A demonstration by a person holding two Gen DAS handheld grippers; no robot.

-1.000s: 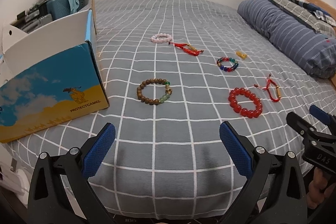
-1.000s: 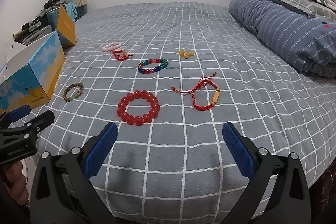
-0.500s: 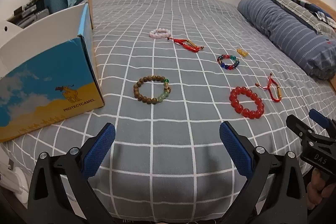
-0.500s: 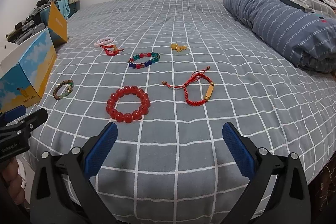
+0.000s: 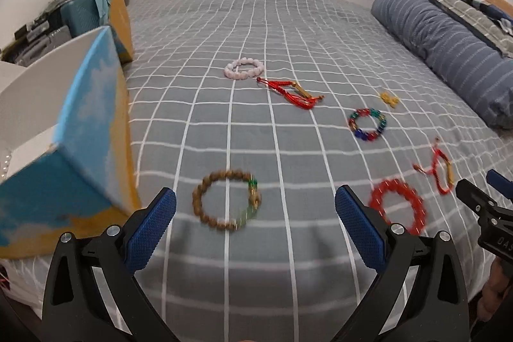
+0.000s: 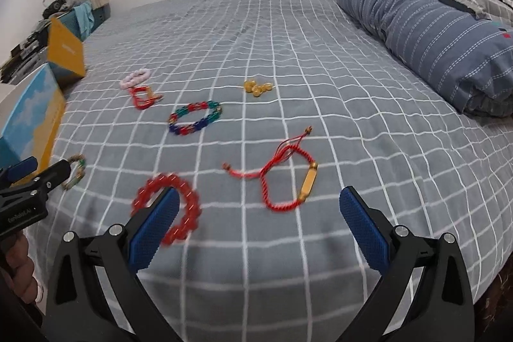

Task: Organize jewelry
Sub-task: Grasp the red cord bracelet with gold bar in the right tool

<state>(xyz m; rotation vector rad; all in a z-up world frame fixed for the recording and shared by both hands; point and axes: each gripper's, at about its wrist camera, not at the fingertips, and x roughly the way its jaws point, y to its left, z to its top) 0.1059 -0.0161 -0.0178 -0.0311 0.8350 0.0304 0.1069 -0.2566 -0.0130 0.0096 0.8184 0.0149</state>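
Several bracelets lie on a grey checked bed. A brown wooden bead bracelet [image 5: 227, 201] lies just ahead of my open, empty left gripper [image 5: 255, 226]. A red bead bracelet [image 6: 166, 209] sits partly behind the left fingertip of my open, empty right gripper [image 6: 259, 225]. A red cord bracelet with a gold bar [image 6: 285, 181] lies ahead of the right gripper. Farther off lie a multicoloured bead bracelet [image 6: 195, 117], a pink bead bracelet [image 5: 244, 69], another red cord bracelet [image 5: 295, 92] and small yellow beads [image 6: 257, 86].
An open blue and yellow cardboard box [image 5: 80, 146] stands on the bed's left edge, close to my left gripper. A rolled blue striped duvet [image 6: 433, 34] lies along the right side. A cluttered desk with a lamp [image 5: 64, 8] is beyond the box.
Both grippers have moved forward and lower toward the bed. The wooden bracelet and the red bead bracelet now sit much closer to the fingertips. Both grippers stay open.
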